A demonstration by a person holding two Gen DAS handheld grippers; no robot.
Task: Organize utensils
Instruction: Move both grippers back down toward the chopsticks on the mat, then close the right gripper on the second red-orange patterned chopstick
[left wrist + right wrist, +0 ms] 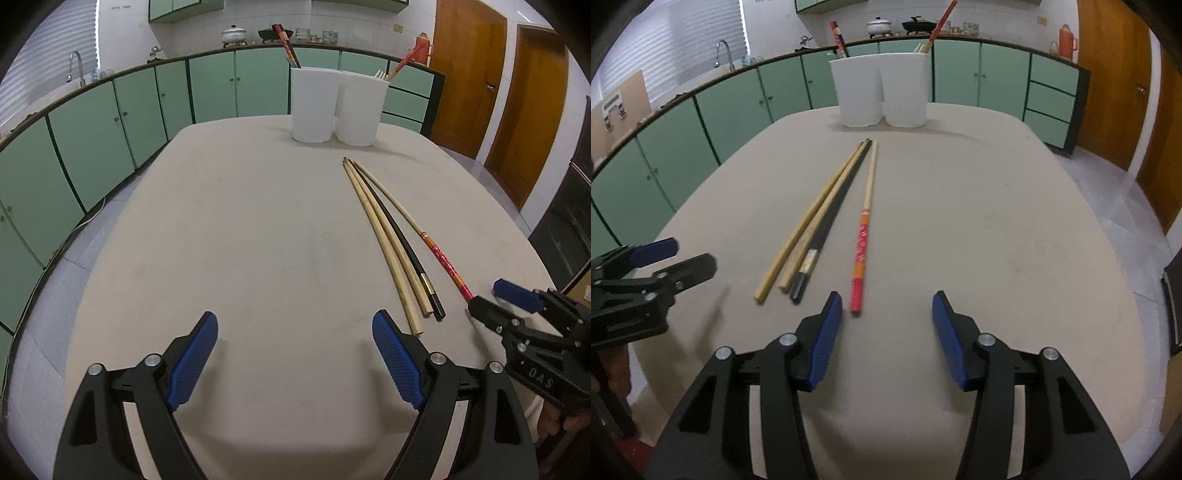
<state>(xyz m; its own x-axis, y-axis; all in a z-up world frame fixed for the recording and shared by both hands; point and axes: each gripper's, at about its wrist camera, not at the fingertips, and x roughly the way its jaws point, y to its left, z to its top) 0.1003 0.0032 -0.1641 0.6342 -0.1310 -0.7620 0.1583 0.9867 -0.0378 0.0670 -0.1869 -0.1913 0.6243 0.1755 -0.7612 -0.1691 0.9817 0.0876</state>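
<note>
Right claw (491,295) stamped "DAS", red chopstick (859,258) between its jaws

**Matt cloth, bare wood, lacquer and plastic**

The surface (960,221) wears matt beige cloth. Two plain chopsticks (798,236) look like raw, unvarnished wood; the black chopstick (831,218) is smooth and lacquered, as is the red-patterned chopstick (862,243) at its 3 o'clock. The white holders (882,92) look like matt plastic. Gripper pads (823,343) are textured blue rubber.

Both the left tool (294,363) and right tool (887,341) are black frames with blue ribbed pads, silver screws; "DAS" embossed on the right one
</note>
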